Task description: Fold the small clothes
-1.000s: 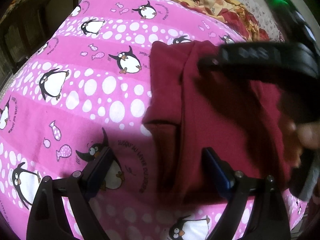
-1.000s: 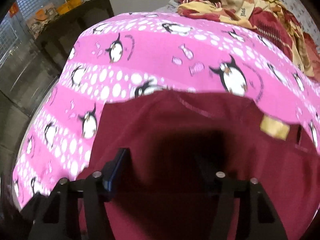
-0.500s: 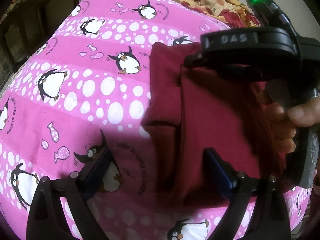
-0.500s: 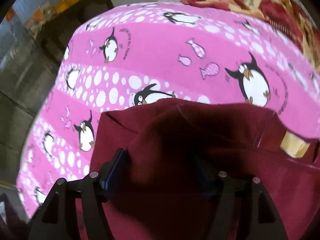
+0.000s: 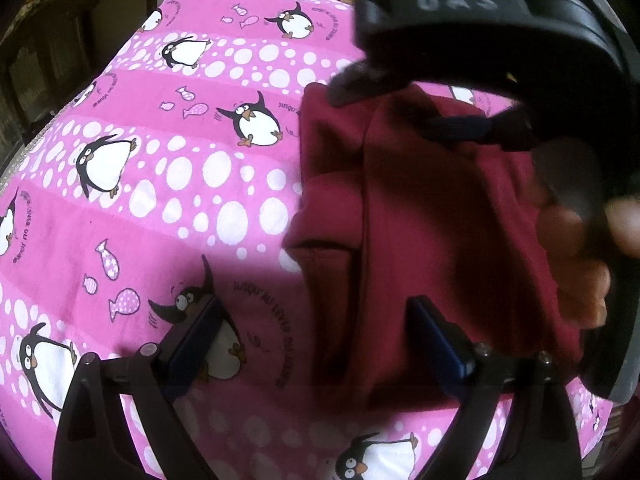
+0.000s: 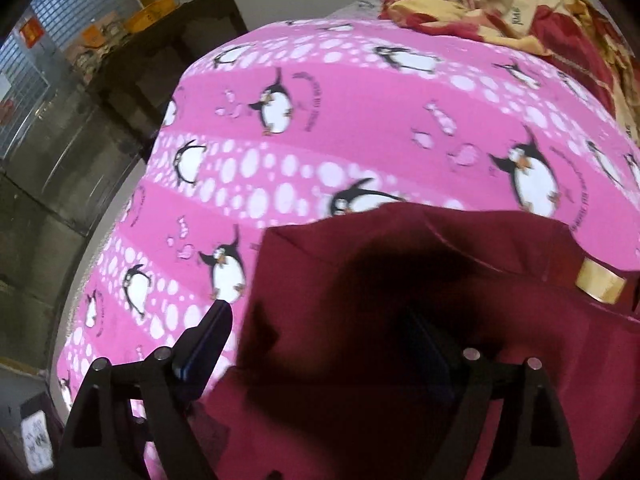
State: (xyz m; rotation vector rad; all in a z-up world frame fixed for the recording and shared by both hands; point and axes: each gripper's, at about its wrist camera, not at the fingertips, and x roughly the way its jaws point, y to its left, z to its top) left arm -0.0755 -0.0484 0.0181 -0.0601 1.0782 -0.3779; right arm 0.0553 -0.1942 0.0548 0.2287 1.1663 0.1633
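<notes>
The bed's pink sheet (image 5: 200, 200) gives a flat base for folding, so the maroon garment (image 5: 420, 220) lies spread on it, one side already doubled over. The right tongs (image 6: 320, 340) are opening above that fold, pads clear of the cloth, probably releasing it. The left tongs (image 5: 312, 332) hover wide over the garment's near edge, holding nothing.

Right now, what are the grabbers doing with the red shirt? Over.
Right gripper opening, dropping the maroon garment. Left gripper open at its edge, holding nothing. Garment partly folded on the penguin sheet. Nothing in the way.
</notes>
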